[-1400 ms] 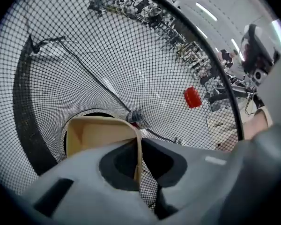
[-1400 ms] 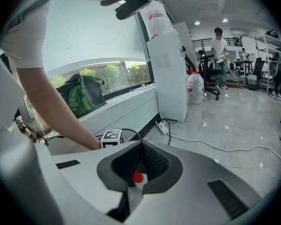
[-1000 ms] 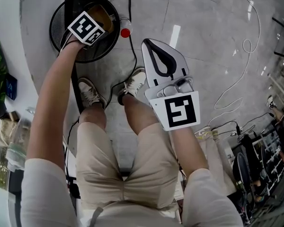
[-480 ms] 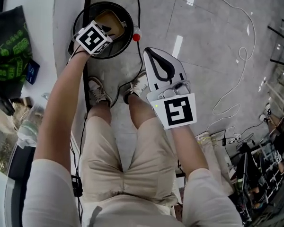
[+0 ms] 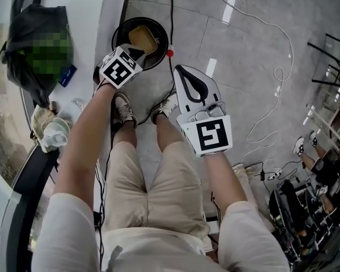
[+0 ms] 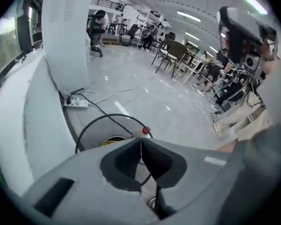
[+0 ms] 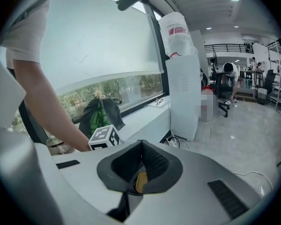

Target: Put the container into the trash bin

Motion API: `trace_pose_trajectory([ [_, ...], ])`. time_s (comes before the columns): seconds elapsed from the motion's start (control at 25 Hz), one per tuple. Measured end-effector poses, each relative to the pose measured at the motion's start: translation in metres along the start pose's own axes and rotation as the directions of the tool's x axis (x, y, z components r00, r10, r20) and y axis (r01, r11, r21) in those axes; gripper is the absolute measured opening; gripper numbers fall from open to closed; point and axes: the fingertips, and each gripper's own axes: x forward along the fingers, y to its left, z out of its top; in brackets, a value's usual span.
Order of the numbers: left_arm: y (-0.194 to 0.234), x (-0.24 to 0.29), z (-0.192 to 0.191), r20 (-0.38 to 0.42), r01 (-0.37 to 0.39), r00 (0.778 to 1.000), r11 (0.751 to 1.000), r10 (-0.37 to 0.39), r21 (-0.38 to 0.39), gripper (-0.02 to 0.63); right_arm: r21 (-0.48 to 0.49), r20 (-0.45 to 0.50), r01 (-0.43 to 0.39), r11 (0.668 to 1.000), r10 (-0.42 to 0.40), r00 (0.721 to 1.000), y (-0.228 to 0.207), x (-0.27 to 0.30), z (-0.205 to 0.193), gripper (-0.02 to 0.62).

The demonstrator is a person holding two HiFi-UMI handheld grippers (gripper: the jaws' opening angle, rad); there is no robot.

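Observation:
The black wire trash bin [image 5: 157,58] stands on the grey floor at the top of the head view, and the tan container [image 5: 143,38] lies inside it. My left gripper [image 6: 140,140] hangs above the bin's near rim [image 6: 99,121] with its jaws shut and nothing between them; its marker cube [image 5: 120,67] hides the jaws from the head camera. A strip of the container [image 6: 113,139] shows just past the jaws. My right gripper [image 5: 180,68] is to the right of the bin, over my shoes, shut and empty.
A small red ball [image 5: 170,53] sits at the bin's right rim. A white ledge [image 5: 85,16] on the left holds a black bag [image 5: 22,24] and crumpled plastic [image 5: 52,134]. Cables [image 5: 275,75] and a power strip [image 6: 77,103] lie on the floor. A white water dispenser [image 7: 185,78] stands near the window.
Both grippers have risen away from the bin. The left one was down at the bin's mouth beside the container; it now hangs above the rim while the container stays inside.

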Motion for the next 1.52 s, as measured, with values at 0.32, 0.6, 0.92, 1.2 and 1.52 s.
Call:
trace_pose_trajectory([
  [0.32,-0.036,-0.081,0.014,0.097,-0.019,0.995,0.999,0.023,-0.044,0.018,0.015,-0.020,0.030,0.999,-0.030,0.999,0.030,-0.048,0.058,0.002],
  [0.6,-0.039,-0.169,0.048,0.237,-0.148,0.956,0.982,0.171,-0.115,0.017,-0.029,-0.013,-0.051,0.998,0.051,0.999,0.057,-0.080,0.111,0.002],
  [0.92,-0.060,-0.288,0.075,0.342,-0.236,0.893,0.951,0.293,-0.201,0.017,-0.064,0.030,-0.053,0.997,0.055,0.998,0.080,-0.130,0.181,0.002],
  [1.2,-0.092,-0.370,0.108,0.427,-0.246,0.834,0.929,0.348,-0.277,0.017,-0.029,0.111,-0.066,0.997,0.069,0.991,0.108,-0.169,0.235,0.002],
  [1.52,-0.123,-0.458,0.162,0.547,-0.281,0.751,0.928,0.371,-0.243,0.017,-0.015,0.204,0.023,1.000,-0.019,0.979,0.103,-0.211,0.288,0.002],
])
